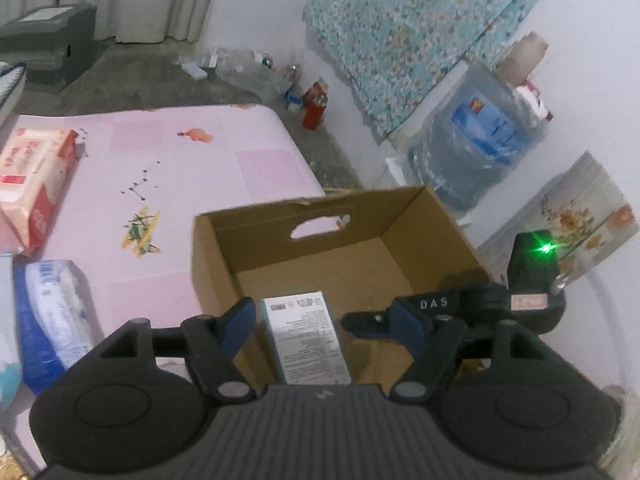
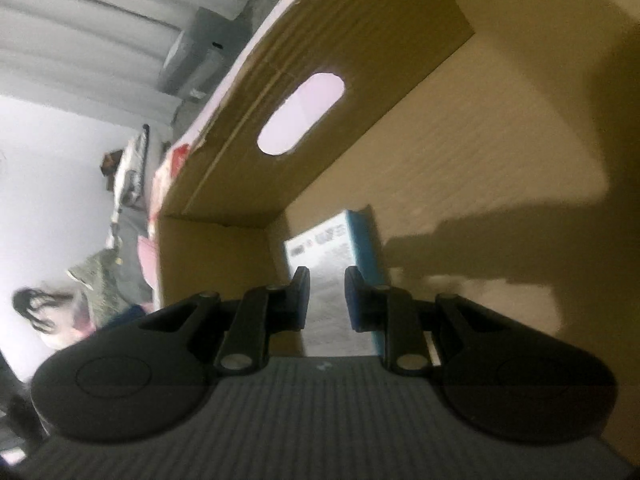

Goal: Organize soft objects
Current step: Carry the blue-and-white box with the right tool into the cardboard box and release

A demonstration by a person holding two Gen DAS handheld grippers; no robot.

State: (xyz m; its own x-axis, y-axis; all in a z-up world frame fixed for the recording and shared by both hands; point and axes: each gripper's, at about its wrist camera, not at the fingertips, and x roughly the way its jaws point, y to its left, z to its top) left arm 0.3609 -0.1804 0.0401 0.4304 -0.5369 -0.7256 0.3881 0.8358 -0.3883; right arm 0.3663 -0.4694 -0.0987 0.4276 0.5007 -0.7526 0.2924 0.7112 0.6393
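An open brown carton (image 1: 280, 224) sits at the right edge of a pink mattress (image 1: 180, 152). A white-and-blue box (image 1: 308, 344) stands on the carton floor near its front wall. My left gripper (image 1: 320, 312) straddles that box, open, with a gap at each pad. From the right, the right tool's finger (image 1: 360, 322) reaches to the box's side. In the right wrist view, my right gripper (image 2: 326, 280) is down inside the carton (image 2: 360, 40), its jaws nearly together. The white-and-blue box (image 2: 316, 240) shows beyond them, and nothing is pinched.
A red-and-white tissue pack (image 1: 36, 184) and a blue-and-white soft pack (image 1: 56, 312) lie on the mattress at the left. Beyond the carton are a water jug (image 1: 472, 152), a red bottle (image 1: 316, 108) and a floral cloth (image 1: 420, 20) on the wall.
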